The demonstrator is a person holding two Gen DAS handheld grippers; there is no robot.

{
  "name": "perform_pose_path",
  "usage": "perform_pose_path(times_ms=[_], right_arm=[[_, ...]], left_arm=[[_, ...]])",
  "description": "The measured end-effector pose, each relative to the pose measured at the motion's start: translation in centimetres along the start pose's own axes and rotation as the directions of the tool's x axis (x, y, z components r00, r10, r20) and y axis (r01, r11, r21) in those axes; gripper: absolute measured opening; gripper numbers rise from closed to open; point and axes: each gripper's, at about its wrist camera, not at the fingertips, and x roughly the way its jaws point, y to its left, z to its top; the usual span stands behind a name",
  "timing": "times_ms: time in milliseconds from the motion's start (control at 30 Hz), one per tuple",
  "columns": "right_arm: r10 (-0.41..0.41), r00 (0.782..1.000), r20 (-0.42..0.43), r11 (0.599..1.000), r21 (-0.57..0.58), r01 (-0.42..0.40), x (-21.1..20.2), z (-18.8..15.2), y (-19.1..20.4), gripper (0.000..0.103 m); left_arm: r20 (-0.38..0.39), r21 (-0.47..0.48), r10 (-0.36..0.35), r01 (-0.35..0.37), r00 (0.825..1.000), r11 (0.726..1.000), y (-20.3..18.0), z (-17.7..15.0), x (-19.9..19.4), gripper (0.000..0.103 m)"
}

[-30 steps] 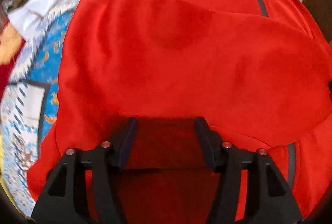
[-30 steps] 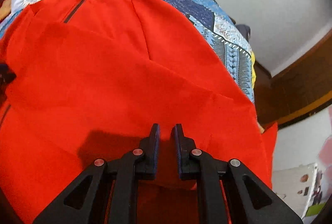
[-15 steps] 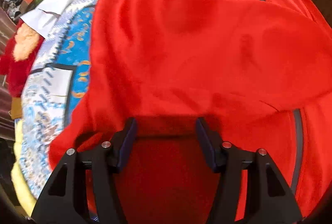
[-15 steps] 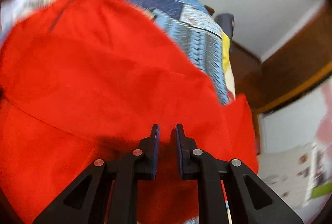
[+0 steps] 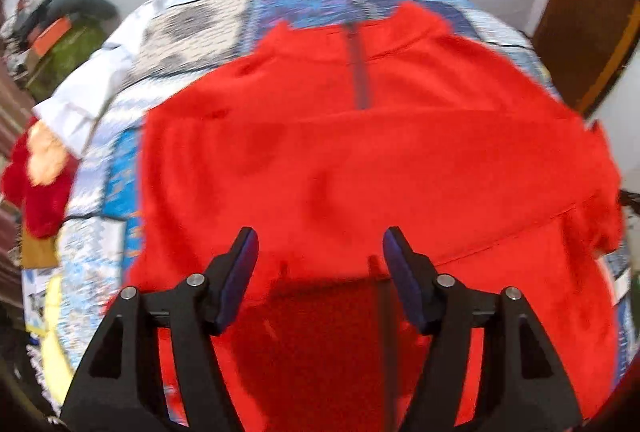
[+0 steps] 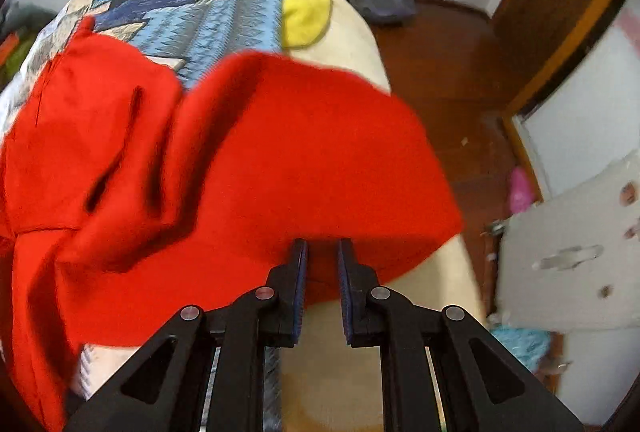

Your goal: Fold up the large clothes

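Right gripper [image 6: 322, 252], jaws nearly closed, pinches the edge of the red top [image 6: 224, 159] and has swung that flap out past the side of the bed [image 6: 360, 31], where a second ago it lay flat over the garment; floor shows beyond it now. Left gripper [image 5: 318, 252] has just widened its jaws; nothing between them, cloth lies below, and it has pulled up and back, so more of the top shows than before. The top [image 5: 360, 159] rests on the patterned bedspread [image 5: 208, 31], zip collar at the far end. Likely meaning: one fold released on the left, right side being drawn out for the next fold.
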Motion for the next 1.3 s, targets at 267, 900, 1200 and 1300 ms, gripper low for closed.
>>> perform_pose_path(times_ms=[267,900,1200,1300], right_arm=[[-0.146,0.989,0.035,0.986,-0.080,0.149,0.4,-0.5,-0.3,0.035],[0.331,0.942,0.060,0.853,0.408,-0.326,3.9,-0.8,-10.2,0.078],[0.267,0.950,0.165,0.816,0.485,-0.313,4.2,1.3,-11.2,0.008],[0.179,0.958,0.222,0.857,0.443,-0.263,1.5,2.1,-11.5,0.006]], left_arm=[[-0.024,0.155,-0.077,0.080,0.997,0.985,-10.7,2.6,2.6,0.065],[-0.050,0.201,-0.137,0.144,0.989,0.969,-19.2,4.8,8.5,0.072],[-0.017,0.241,-0.105,0.105,0.994,0.965,-20.0,4.6,8.2,0.076],[-0.030,0.237,-0.107,0.111,0.994,0.965,-19.6,4.6,8.0,0.076]])
